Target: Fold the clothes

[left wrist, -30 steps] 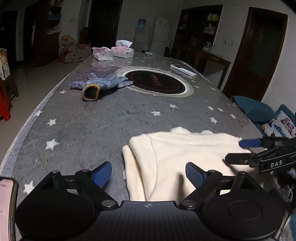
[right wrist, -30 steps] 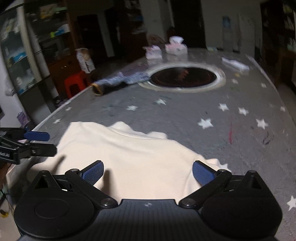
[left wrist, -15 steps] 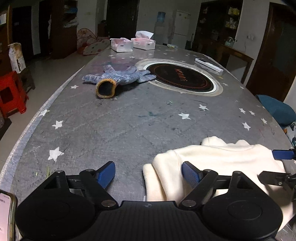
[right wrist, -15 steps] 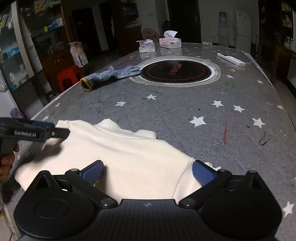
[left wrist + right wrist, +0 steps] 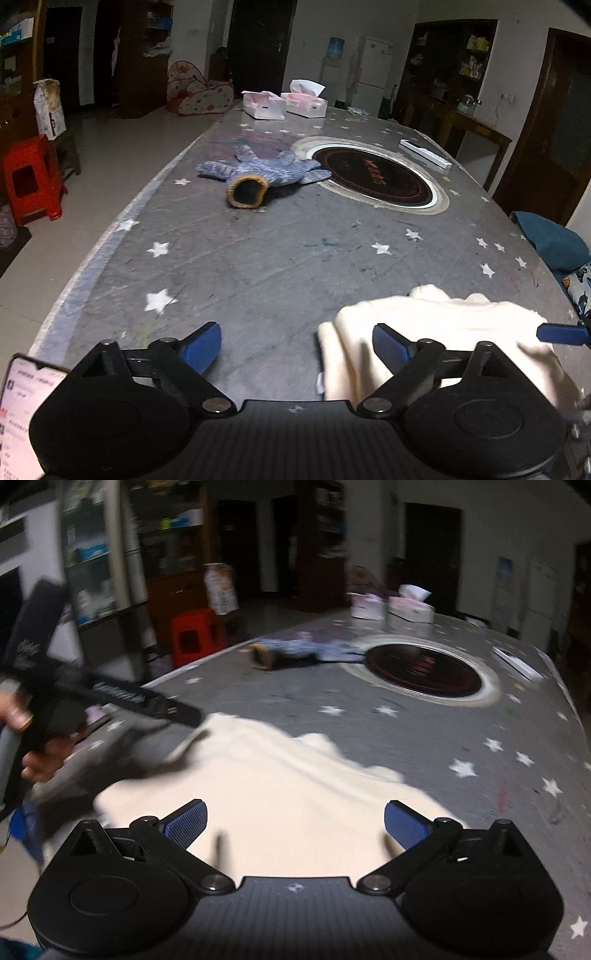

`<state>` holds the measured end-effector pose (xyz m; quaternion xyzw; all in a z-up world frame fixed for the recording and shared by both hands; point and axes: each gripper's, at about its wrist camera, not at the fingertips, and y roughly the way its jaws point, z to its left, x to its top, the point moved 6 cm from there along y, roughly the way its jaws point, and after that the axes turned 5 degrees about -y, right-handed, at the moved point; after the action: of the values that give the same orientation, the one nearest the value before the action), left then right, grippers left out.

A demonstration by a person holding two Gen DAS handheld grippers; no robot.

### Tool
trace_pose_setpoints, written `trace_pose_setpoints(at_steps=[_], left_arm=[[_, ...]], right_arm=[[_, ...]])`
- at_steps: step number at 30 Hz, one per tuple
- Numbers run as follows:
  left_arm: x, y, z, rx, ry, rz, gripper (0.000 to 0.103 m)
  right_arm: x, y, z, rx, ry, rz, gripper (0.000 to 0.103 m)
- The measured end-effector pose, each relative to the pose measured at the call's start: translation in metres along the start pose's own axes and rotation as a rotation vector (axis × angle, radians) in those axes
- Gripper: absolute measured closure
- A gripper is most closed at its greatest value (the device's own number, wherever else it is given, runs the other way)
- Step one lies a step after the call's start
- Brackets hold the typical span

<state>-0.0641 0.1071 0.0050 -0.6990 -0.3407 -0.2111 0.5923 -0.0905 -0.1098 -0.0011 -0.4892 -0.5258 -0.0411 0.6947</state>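
A cream garment lies folded at the near edge of the grey star-patterned table. My left gripper is open and empty, its right finger over the garment's left edge, its left finger over bare table. In the right wrist view the garment fills the foreground. My right gripper is open and empty just above it. The left gripper's body shows at the left, lifted off the cloth. A blue fingertip of the right gripper shows at the left wrist view's right edge.
A blue knit glove lies beside a round inset hotplate at mid-table. Two tissue boxes and a white remote sit farther back. A phone is at the lower left. A red stool stands on the floor to the left.
My left gripper has slid left off the garment and lifted away. The right gripper stays open over the cloth, its view swung left and blurred.
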Motion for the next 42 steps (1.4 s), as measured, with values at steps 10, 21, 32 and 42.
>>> trace_pose_setpoints(at_steps=[10,21,32,42], left_arm=[[-0.008,-0.014,0.007,-0.006,-0.012,0.001,0.0],[-0.013,-0.012,0.009,0.009,0.0,0.025,0.0],[-0.011,-0.017,0.024,-0.046,-0.121,0.043,0.0],[-0.016,-0.009,0.018,-0.184,-0.283,0.127,0.0]], right_arm=[[0.001,-0.003,0.075,0.099,-0.21,0.0,0.007],[0.003,0.01,0.119,0.177,-0.348,0.011,0.024],[0.0,0.028,0.145,0.207,-0.447,0.04,0.057],[0.005,0.031,0.131,0.169,-0.39,0.031,0.094]])
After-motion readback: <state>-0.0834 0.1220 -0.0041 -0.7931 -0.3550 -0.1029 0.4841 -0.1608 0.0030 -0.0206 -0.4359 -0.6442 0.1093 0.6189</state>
